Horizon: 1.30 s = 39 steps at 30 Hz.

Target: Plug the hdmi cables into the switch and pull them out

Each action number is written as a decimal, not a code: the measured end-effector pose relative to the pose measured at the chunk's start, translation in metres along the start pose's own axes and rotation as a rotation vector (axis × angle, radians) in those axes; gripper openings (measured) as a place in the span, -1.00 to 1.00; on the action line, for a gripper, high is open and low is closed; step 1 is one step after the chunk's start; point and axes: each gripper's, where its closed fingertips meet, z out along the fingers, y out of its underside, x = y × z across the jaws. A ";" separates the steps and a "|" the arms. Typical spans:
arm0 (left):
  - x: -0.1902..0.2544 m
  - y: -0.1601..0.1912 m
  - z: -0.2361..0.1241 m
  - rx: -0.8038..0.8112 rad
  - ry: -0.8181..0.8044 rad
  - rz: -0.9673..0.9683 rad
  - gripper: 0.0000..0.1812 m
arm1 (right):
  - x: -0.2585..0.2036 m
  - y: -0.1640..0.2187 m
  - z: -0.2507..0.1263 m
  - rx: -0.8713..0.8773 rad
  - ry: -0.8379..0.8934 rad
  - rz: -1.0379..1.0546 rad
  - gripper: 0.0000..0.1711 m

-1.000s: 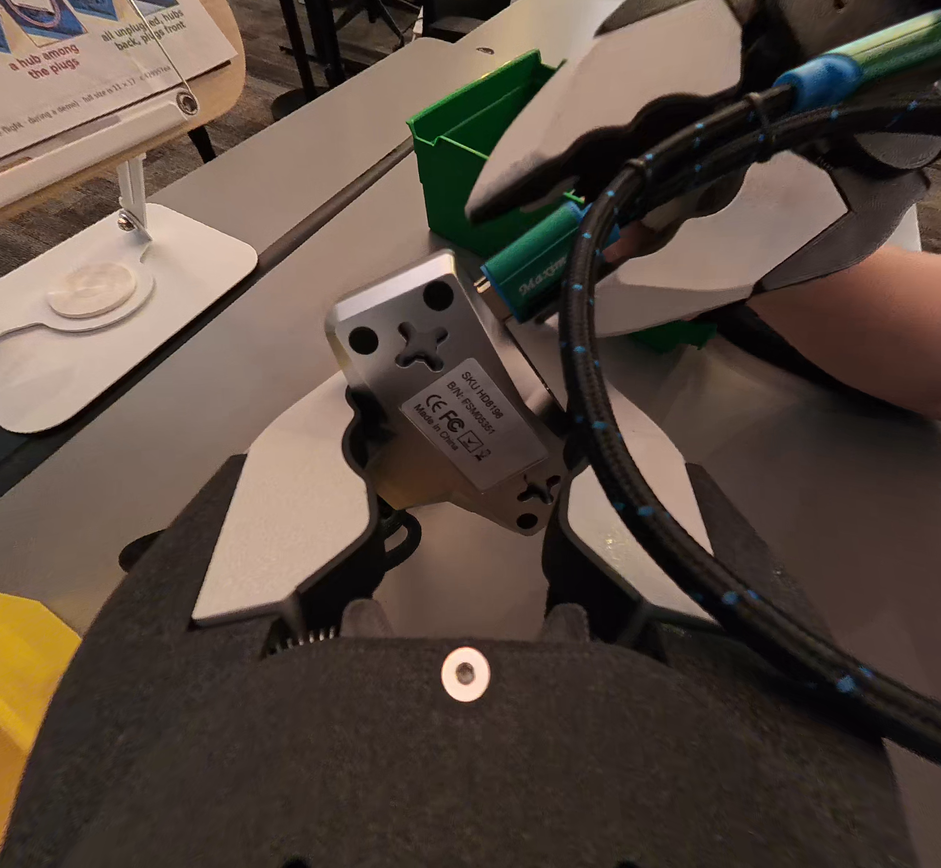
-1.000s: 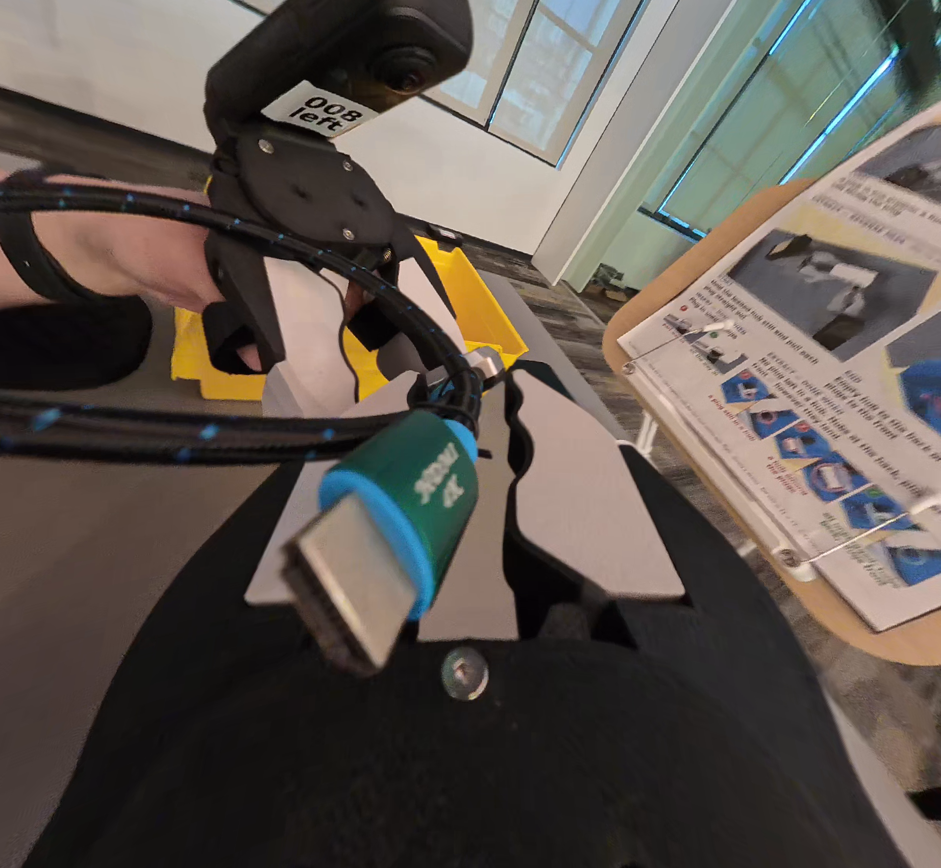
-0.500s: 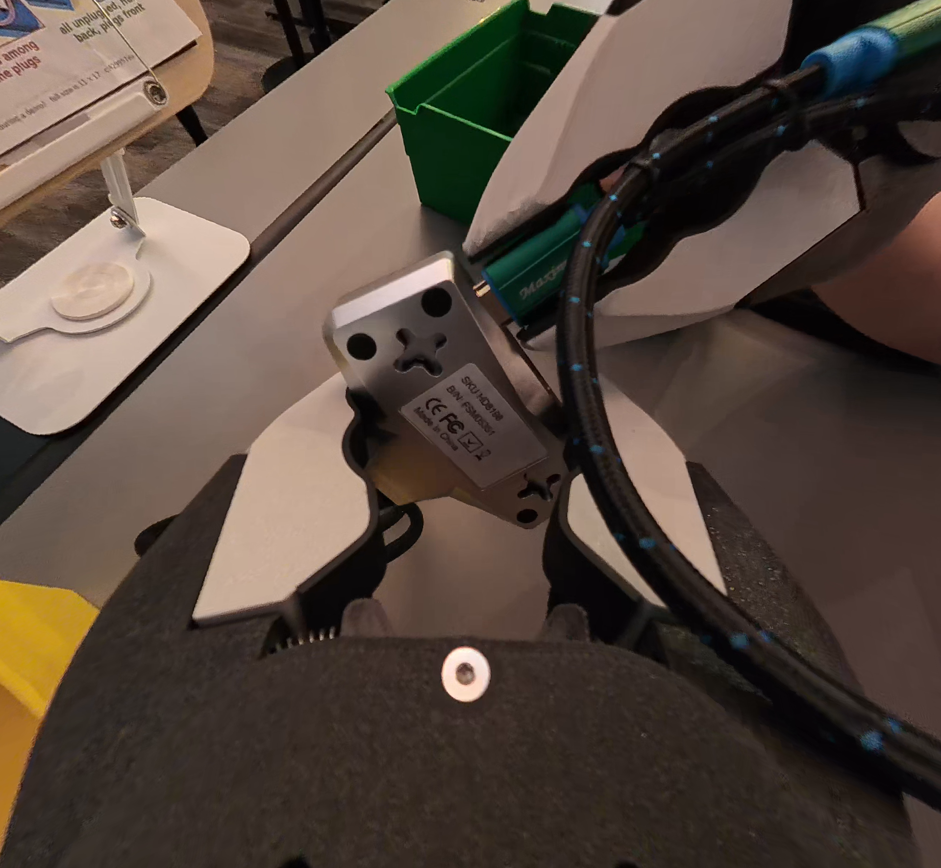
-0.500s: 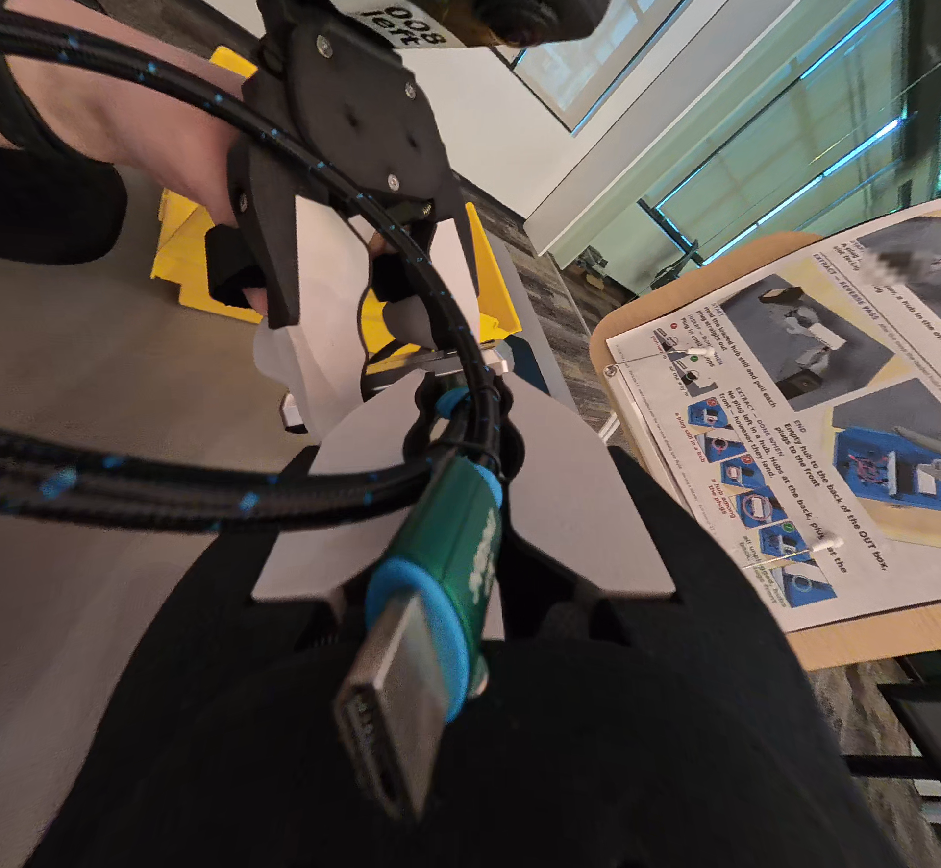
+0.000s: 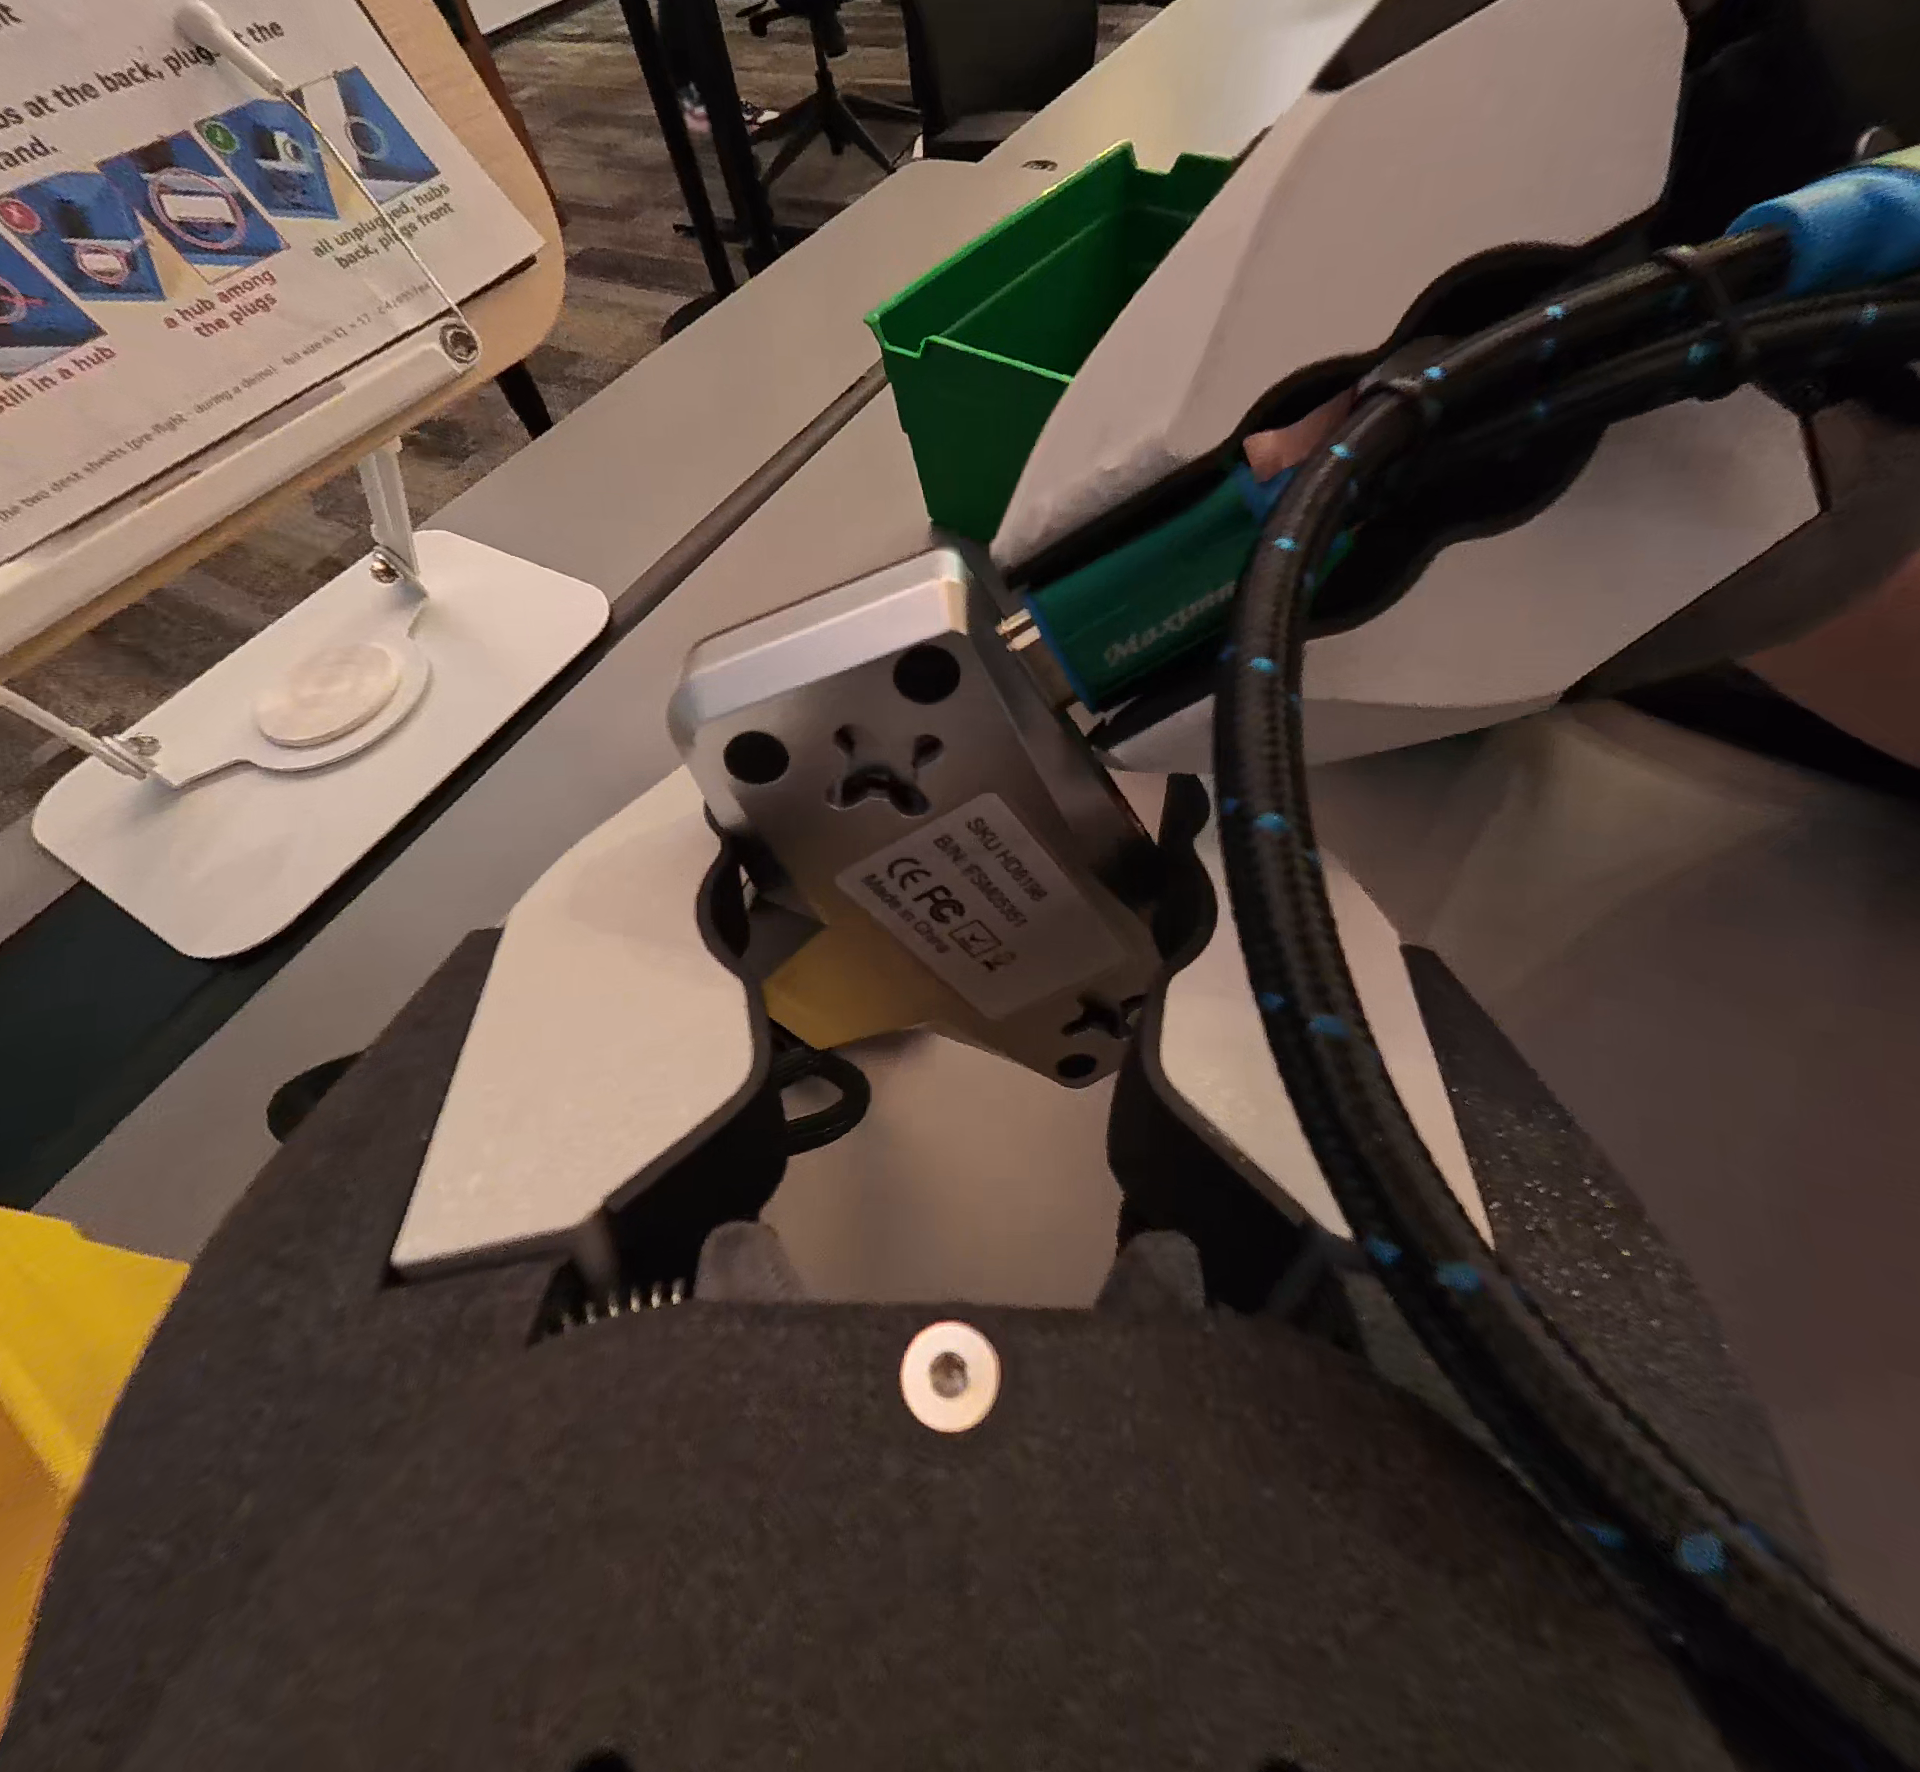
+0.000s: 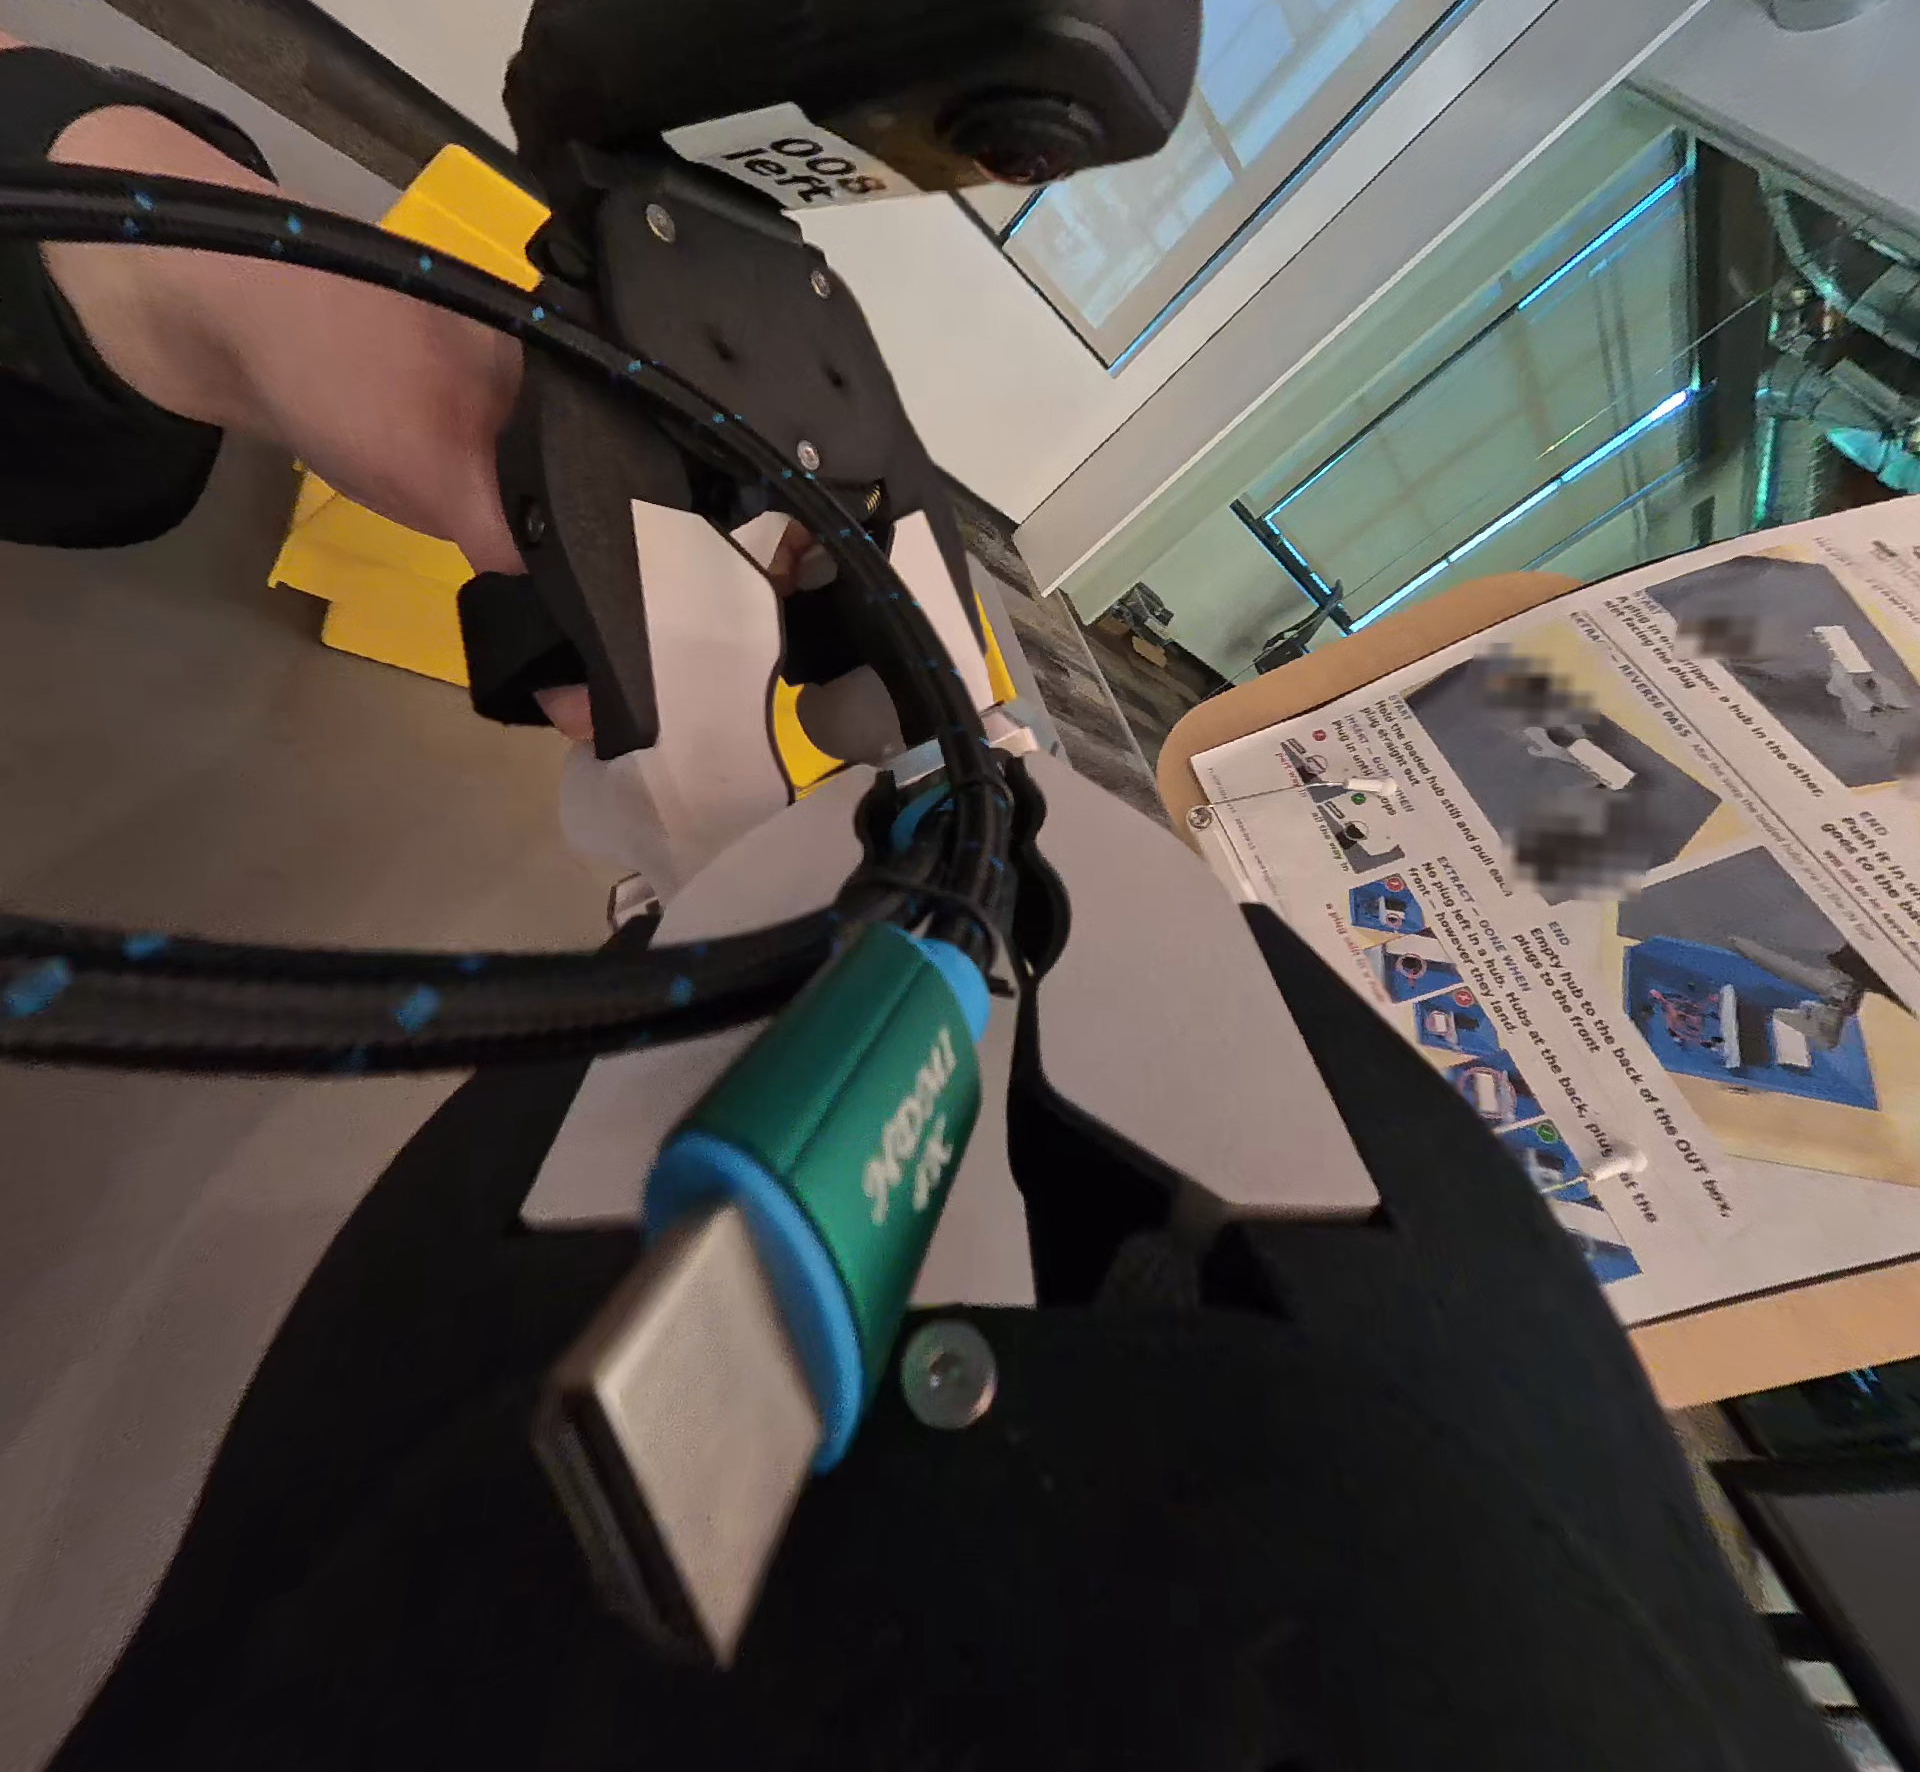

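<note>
The left gripper [image 5: 940, 933] keeps its white jaws clamped on the flat silver metal HDMI switch [image 5: 914, 818], which is held tilted above the grey desk [image 5: 665, 475] with its labelled underside facing the camera. The right gripper [image 5: 1132, 673] is still closed on the green-bodied HDMI plug with a blue collar [image 5: 1132, 626], whose metal tip sits at the port edge of the switch. Compared with a second ago, the gap between plug body and switch has shrunk and both tools have swung nearer the green plastic bin [image 5: 997, 361] toward the desk's far edge; only a sliver of the metal tip now shows, so the insertion seems nearly seated, though I cannot tell if it is fully home. The black braided cable with blue flecks [image 5: 1278, 943] loops from that plug down across the left gripper's right jaw. In the right wrist view the cable's free green plug [image 6: 831, 1172] hangs loose over the right gripper's body, unplugged, and has rolled a little as the wrist turned. A yellow plastic bin [image 6: 416, 579] sits behind the left gripper, and a clipboard stand with an instruction sheet [image 5: 208, 195] stands off the desk's left edge. Next comes a final push, then a straight pull out.
</note>
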 end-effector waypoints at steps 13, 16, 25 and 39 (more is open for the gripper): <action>-0.012 -0.014 -0.013 0.009 -0.164 0.090 -0.20 | 0.002 -0.020 -0.011 0.039 0.096 -0.194 -0.77; -0.080 0.003 -0.042 0.017 -0.327 -0.081 -0.20 | 0.017 -0.067 -0.042 0.173 0.195 -0.252 -0.82; -0.036 -0.048 -0.065 0.160 -0.101 0.005 -0.20 | 0.044 -0.023 -0.047 -0.067 0.110 -0.063 -0.85; 0.010 -0.031 -0.033 -0.022 -0.002 0.126 -0.20 | 0.019 0.163 -0.249 -1.231 -0.137 0.618 -0.84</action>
